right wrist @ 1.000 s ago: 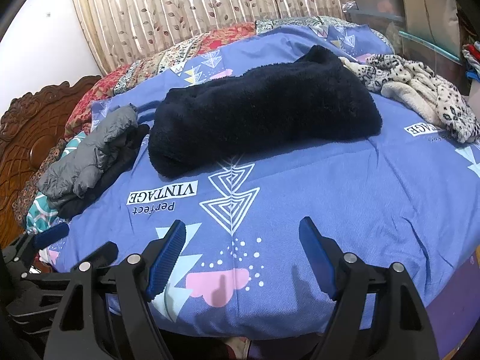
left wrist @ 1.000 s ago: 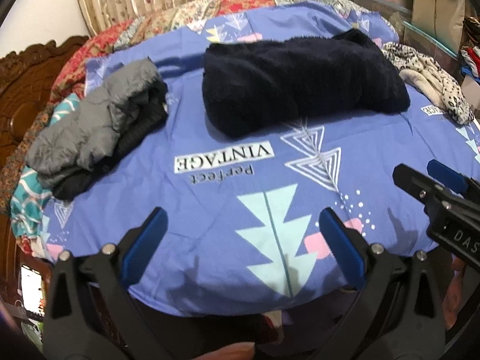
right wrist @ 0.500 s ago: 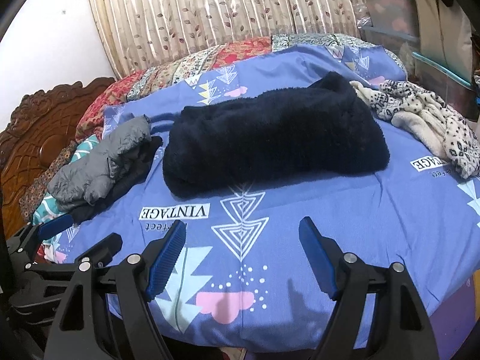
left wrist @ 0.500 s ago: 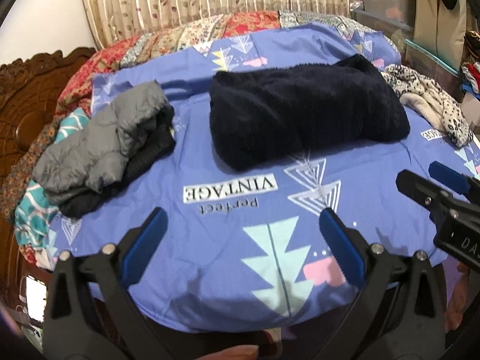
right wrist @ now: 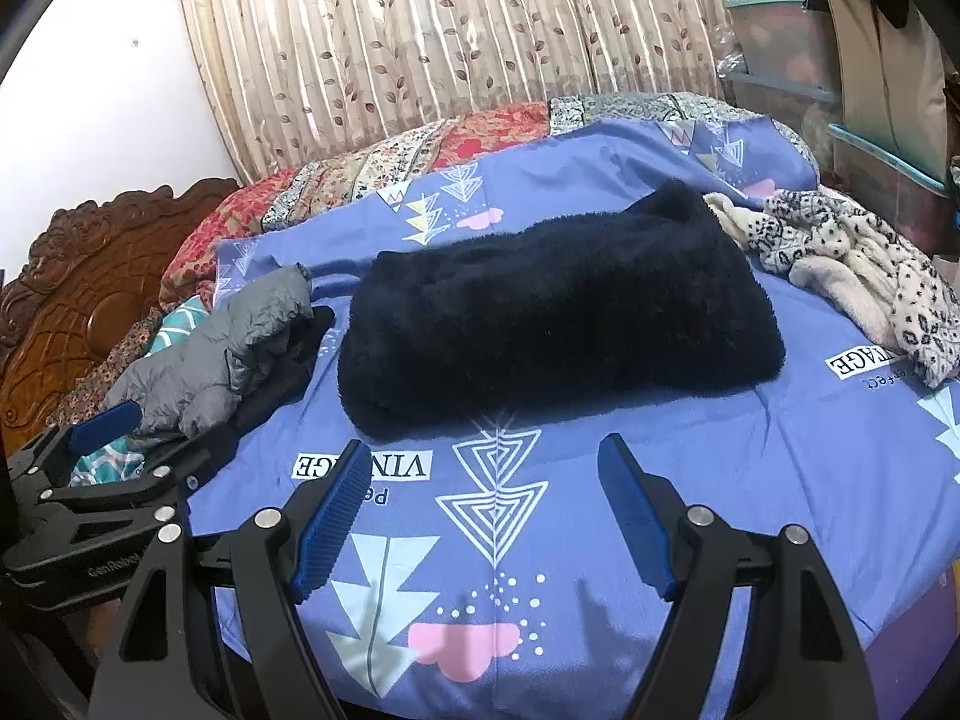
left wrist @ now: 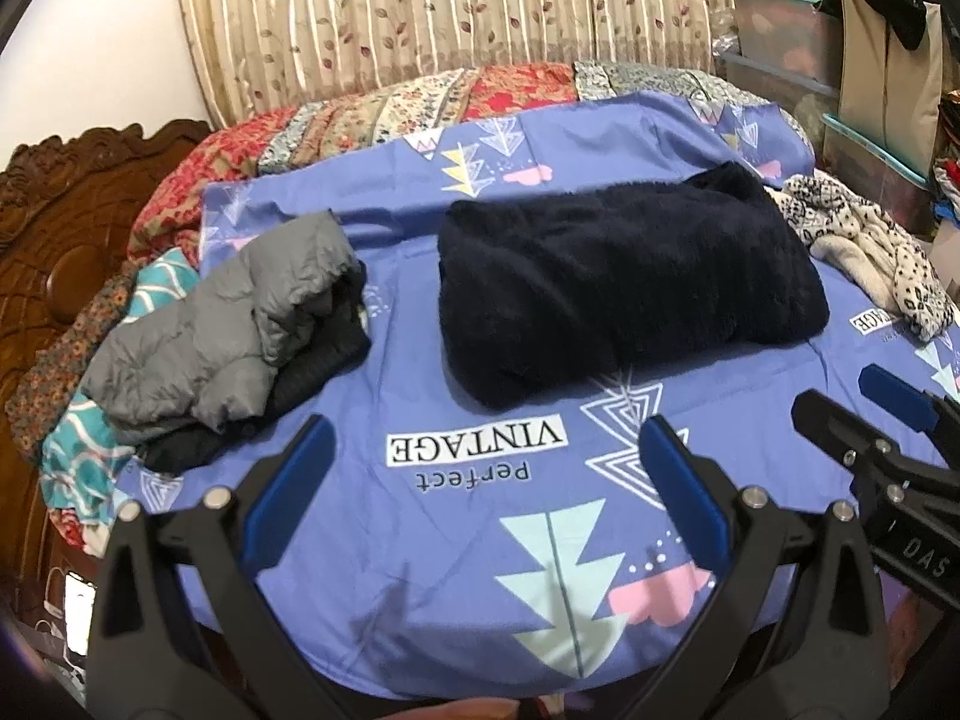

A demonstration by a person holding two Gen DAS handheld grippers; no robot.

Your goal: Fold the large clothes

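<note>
A folded dark navy fleece garment (left wrist: 618, 282) lies in the middle of the blue printed bedsheet (left wrist: 468, 546); it also shows in the right wrist view (right wrist: 558, 318). My left gripper (left wrist: 486, 486) is open and empty, held above the sheet's near edge, short of the fleece. My right gripper (right wrist: 480, 510) is open and empty, also near the front edge; its fingers (left wrist: 840, 426) show at the right of the left wrist view. A grey puffer jacket on dark clothes (left wrist: 228, 324) lies left of the fleece.
A leopard-print fleece garment (right wrist: 852, 264) lies crumpled at the right. A carved wooden headboard (right wrist: 90, 288) stands at the left. A patchwork quilt (left wrist: 384, 120) and curtain are behind. Storage boxes (left wrist: 780, 48) stand at the far right.
Both grippers have pulled back and tilted up from the bed, so the fleece sits lower in view. Both stay open and empty. The clothes have not moved.
</note>
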